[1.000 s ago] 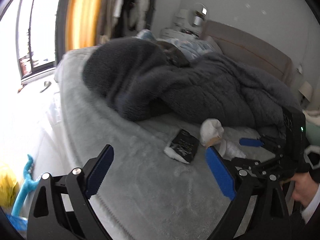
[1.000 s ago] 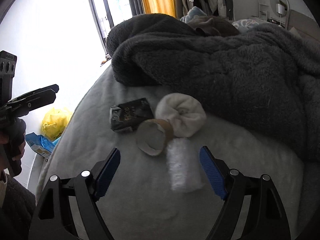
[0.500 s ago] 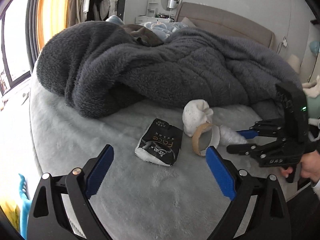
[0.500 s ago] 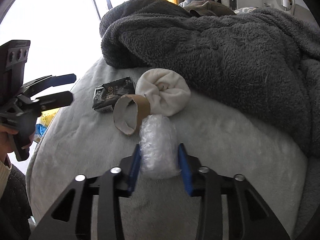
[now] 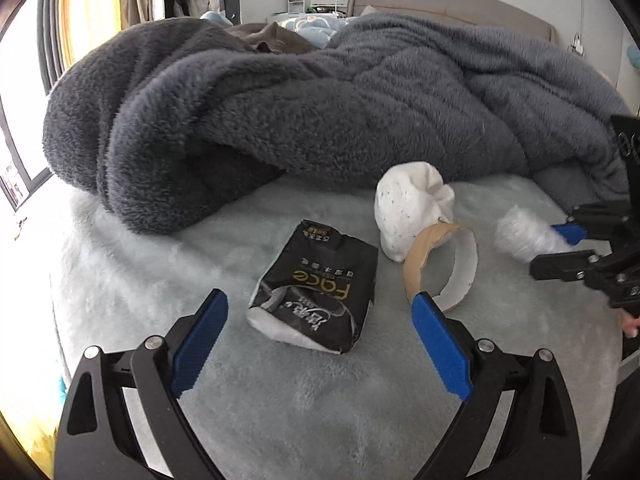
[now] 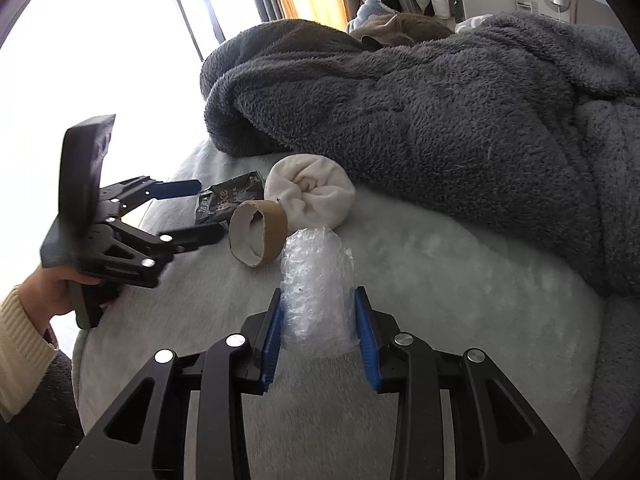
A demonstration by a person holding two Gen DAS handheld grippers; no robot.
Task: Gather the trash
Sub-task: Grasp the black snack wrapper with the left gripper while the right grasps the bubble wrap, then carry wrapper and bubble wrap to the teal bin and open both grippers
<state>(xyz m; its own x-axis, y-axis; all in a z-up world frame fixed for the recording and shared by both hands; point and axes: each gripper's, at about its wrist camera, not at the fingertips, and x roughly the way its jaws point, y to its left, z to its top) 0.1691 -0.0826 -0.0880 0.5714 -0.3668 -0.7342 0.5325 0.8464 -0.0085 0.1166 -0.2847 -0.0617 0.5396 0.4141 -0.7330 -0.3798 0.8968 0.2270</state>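
So my right gripper [image 6: 318,330] is already pinching the bubble wrap roll [image 6: 316,288] on the bed [image 5: 320,400]. Left gripper [image 5: 320,332] is spread wide, and the black tissue pack [image 5: 316,288] lies dead ahead between its fingers, long axis pointing away from me.

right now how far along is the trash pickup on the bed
Nothing looks binned yet. In hand: the right tool is shut on the bubble wrap roll. The left tool is open near the black tissue pack. That pack, the cardboard ring and white bundle remain.
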